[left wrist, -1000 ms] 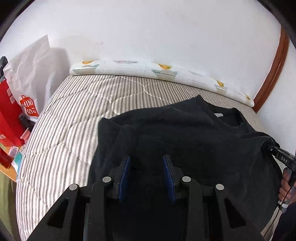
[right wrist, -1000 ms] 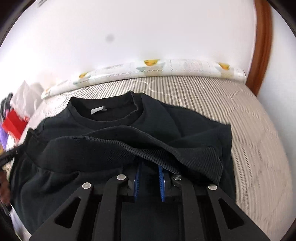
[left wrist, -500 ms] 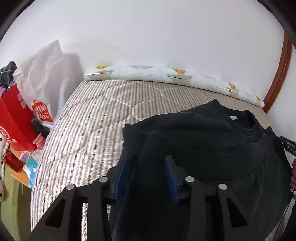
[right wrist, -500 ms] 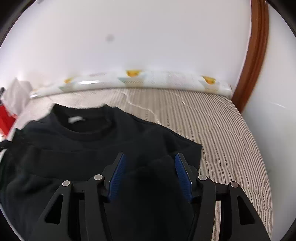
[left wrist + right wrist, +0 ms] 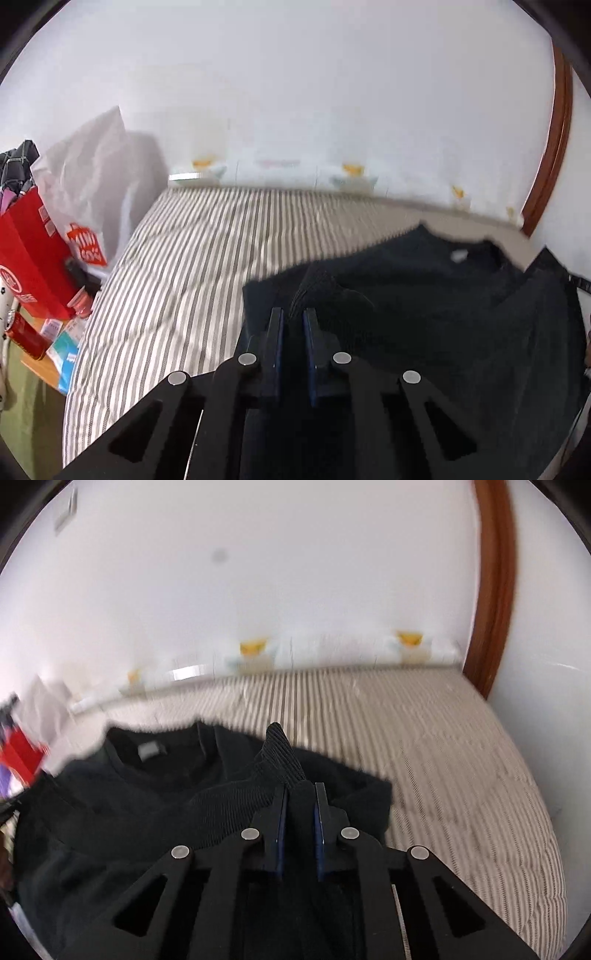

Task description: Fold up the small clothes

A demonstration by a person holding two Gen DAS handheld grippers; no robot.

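Note:
A black sweatshirt (image 5: 443, 317) lies on a striped mattress (image 5: 192, 266), collar with a white tag toward the wall. My left gripper (image 5: 293, 314) is shut on the ribbed hem at the garment's left corner. My right gripper (image 5: 301, 788) is shut on the ribbed hem (image 5: 280, 753) at the right corner, which sticks up between the blue pads. In the right wrist view the sweatshirt (image 5: 147, 805) spreads to the left, hem edge lifted over the body. Both views are motion-blurred.
A rolled patterned mat (image 5: 280, 173) lies along the white wall at the mattress's far edge. Left of the bed stand a red bag (image 5: 33, 254) and a white plastic bag (image 5: 92, 184). A brown door frame (image 5: 491, 590) stands at the right.
Both grippers, open half a second ago, have closed on the ribbed hem corners. The cameras have tilted up and the hem is lifted off the mattress.

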